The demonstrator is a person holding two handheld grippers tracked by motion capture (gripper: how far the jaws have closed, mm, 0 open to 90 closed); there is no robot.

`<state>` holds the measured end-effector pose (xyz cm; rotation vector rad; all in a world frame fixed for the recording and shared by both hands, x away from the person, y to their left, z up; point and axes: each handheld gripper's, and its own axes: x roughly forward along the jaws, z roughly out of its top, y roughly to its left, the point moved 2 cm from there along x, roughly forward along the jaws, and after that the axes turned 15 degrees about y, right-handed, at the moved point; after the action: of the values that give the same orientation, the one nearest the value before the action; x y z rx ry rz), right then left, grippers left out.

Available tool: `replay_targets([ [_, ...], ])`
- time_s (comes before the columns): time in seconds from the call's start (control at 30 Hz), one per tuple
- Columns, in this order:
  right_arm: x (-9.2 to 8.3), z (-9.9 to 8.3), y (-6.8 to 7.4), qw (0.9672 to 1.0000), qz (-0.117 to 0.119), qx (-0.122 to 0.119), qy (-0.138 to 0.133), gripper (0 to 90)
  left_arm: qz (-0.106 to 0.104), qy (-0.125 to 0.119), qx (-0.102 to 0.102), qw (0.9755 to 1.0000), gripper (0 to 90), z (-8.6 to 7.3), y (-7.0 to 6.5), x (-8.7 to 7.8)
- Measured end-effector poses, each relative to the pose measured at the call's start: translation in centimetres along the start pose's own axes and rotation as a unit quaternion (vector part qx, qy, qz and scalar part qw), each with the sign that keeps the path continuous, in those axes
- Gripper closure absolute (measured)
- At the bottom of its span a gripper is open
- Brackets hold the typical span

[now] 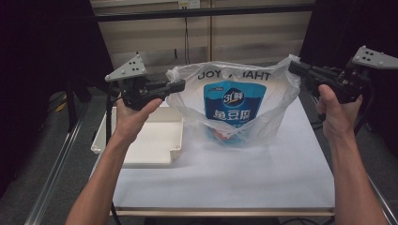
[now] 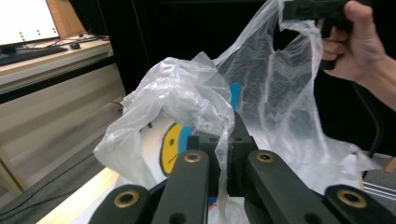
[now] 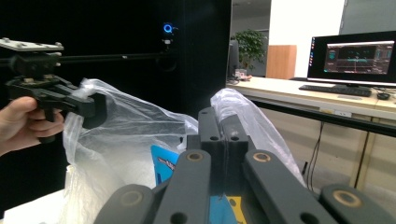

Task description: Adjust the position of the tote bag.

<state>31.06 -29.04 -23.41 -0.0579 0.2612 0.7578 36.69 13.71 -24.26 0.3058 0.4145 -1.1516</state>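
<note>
High view: left gripper (image 1: 180,86) and right gripper (image 1: 293,67) clamp plastic bag (image 1: 234,105) handles.

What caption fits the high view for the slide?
Left gripper and right gripper each pinch a handle of a clear plastic bag, holding it open above the table, beside a white tray.

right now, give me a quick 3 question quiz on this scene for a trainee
1. True or false: the left gripper is shut on a handle of the plastic bag.
2. What lies on the table left of the bag? A) a white tray B) a red bowl C) a book
3. Fill in: the pouch inside the bag is mostly ____ in colour.

Key: 1 true; 2 A, the white tray; 3 blue.
</note>
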Motion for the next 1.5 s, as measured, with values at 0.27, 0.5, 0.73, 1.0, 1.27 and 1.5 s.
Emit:
replay_targets([
  [0.27, -0.1, 0.5, -1.4, 0.9996, -0.02, 0.018, -0.008, 90.0, 0.008, 0.0, -0.026, 0.9996, 89.0, 0.0, 1.7, 0.6],
  [0.5, 0.5, 0.7, -3.0, 0.9978, -0.054, 0.036, 0.009, 90.0, 0.024, 0.013, -0.04, 0.9988, 89.3, -0.2, 3.6, 1.9],
  [0.73, 1.4, 0.2, -3.6, 0.9962, -0.075, 0.031, 0.033, 90.0, 0.027, 0.03, -0.064, 0.9971, 89.4, -0.7, 5.5, 3.2],
  [1.0, 0.9, -1.0, -4.7, 0.9939, -0.091, 0.047, 0.04, 90.0, 0.027, 0.036, -0.078, 0.9959, 89.5, -1.5, 6.2, 3.4],
  [1.27, 0.5, -2.9, -5.1, 0.991, -0.102, 0.056, 0.066, 90.0, 0.024, 0.039, -0.095, 0.9944, 89.6, -3.5, 6.6, 3.1],
  [1.5, 0.7, -5.6, -5.3, 0.9908, -0.088, 0.071, 0.074, 90.0, 0.016, 0.053, -0.096, 0.9938, 89.7, -5.7, 6.3, 3.3],
])
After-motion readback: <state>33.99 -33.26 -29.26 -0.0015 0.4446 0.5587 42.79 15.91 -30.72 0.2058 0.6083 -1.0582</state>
